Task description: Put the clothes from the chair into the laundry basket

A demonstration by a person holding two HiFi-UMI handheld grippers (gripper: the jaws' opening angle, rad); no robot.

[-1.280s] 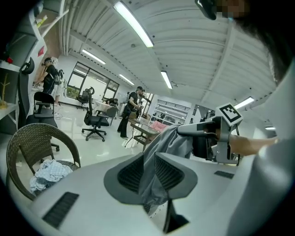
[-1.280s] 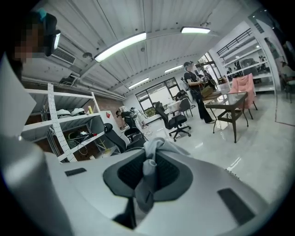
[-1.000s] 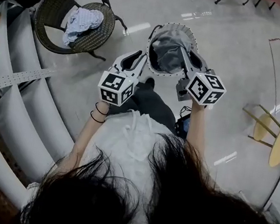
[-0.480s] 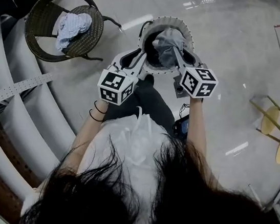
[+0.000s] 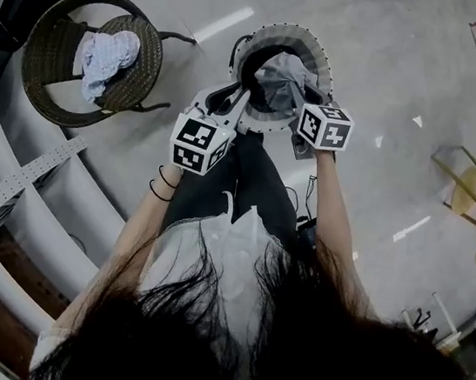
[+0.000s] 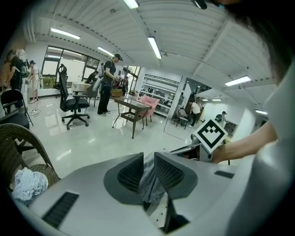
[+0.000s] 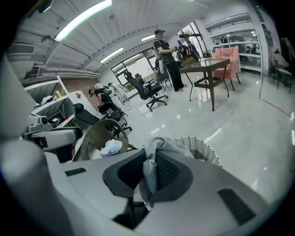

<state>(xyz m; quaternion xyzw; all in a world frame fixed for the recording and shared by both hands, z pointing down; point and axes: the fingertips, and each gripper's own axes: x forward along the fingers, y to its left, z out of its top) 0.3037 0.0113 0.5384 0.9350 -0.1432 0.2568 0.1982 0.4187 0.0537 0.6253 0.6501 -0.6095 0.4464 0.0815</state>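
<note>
Laundry basket (image 5: 320,54) mouth right below both claws, partly blocked by grey garment (image 5: 280,75) clamped in left claw (image 5: 238,99) and right claw (image 5: 298,92). Left of left claw: strip of bare floor (image 5: 387,65), then wicker chair (image 5: 49,62); backrest rings seat, seat open from above. Right of right claw: open floor, stool (image 5: 471,187) well apart. Curved white ledges (image 5: 41,218) behind left claw.

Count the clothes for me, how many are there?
2. A grey garment, gripped by the left gripper and the right gripper, hangs over the laundry basket; a pale garment lies on the wicker chair. More may be hidden inside the basket.
</note>
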